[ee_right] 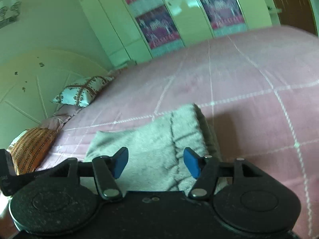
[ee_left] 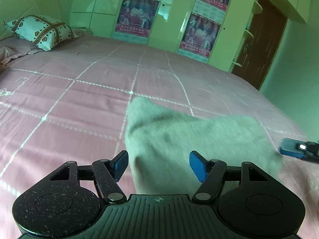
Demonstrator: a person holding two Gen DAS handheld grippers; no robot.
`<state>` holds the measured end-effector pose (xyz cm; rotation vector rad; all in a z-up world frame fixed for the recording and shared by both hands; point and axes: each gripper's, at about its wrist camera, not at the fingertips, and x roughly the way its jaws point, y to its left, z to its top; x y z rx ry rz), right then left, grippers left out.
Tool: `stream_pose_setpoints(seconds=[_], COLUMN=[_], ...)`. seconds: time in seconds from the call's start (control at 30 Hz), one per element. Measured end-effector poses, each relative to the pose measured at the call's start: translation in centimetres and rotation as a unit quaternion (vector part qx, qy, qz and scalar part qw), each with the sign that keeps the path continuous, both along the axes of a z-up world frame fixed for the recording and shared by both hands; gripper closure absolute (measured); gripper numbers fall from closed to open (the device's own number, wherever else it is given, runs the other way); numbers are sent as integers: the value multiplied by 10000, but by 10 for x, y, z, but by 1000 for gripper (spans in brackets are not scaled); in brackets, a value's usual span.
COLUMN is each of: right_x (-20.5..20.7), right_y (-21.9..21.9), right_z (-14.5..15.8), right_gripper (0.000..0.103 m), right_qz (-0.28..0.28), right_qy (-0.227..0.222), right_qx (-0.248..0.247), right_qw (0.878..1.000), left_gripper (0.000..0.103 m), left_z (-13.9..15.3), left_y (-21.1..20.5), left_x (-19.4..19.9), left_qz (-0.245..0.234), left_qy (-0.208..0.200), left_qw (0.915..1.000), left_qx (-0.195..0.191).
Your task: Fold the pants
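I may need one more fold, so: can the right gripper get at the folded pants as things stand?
Probably yes. The right gripper has its jaws open with nothing between them, and the grey pants lie directly ahead on the pink bedspread, with nothing on top or in the way.

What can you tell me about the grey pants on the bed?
The grey pants look like soft, fleecy knit fabric, folded into a compact bundle with a stitched seam showing on top. They lie flat on the pink checked bedspread, near its front edge. Both grippers' jaws stand open above them, apparently not touching them.
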<state>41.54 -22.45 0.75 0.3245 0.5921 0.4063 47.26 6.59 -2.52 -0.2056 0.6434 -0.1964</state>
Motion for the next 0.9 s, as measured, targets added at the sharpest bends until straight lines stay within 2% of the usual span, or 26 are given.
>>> stream_pose_setpoints(seconds=[0.07,0.1,0.13,0.2,0.27,0.33,0.37,0.4,0.43,0.5,0.53,0.57,0.7,0.8,0.9], right_x=[4,7,11,4,-10,-14,-8,1,5,-6,-16,-27,-69,-119,-165], right_y=[15,21,25,29,29,33,36,40,41,28,20,15,-12,-36,-47], right_z=[-9,-19,-22,-8,7,6,-4,-19,-28,-19,-10,-4,19,34,41], right_gripper=[51,52,55,55,52,49,48,47,37,40,37,33,33,29,26], right_qz=[45,20,30,47,141,118,51,22,4,-187,-262,-326,-415,-444,-481], right_qy=[282,463,451,354,16,-56,199,648,899,761,524,378,120,-132,-203], right_qx=[-547,-988,-1189,-1218,-968,-1123,-1369,-1658,-1773,-1293,-1072,-1002,-465,-335,-310], right_qw=[9981,9940,9919,9919,9952,9936,9904,9840,9800,9885,9925,9937,9980,9984,9982], left_gripper=[34,34,34,34,34,34,33,33,33,33,33,33,33,32,32], left_z=[-20,-27,-24,-12,-6,-14,-21,-22,-18,-4,1,6,20,33,41], left_y=[-8,-4,0,1,2,0,0,4,7,8,8,10,13,13,12], left_x=[0,1,-2,-13,-27,-31,-29,-30,-34,-52,-61,-70,-110,-149,-188], left_qz=[-28,-36,40,96,113,107,114,196,272,291,271,258,205,204,216], left_qy=[499,583,590,430,255,421,565,578,631,481,404,372,143,23,-55], left_qw=[9972,9971,9977,9983,9991,9983,9977,9979,9976,9983,9985,9986,9985,9983,9982], left_qx=[551,484,322,373,335,377,367,220,121,182,249,286,478,546,563])
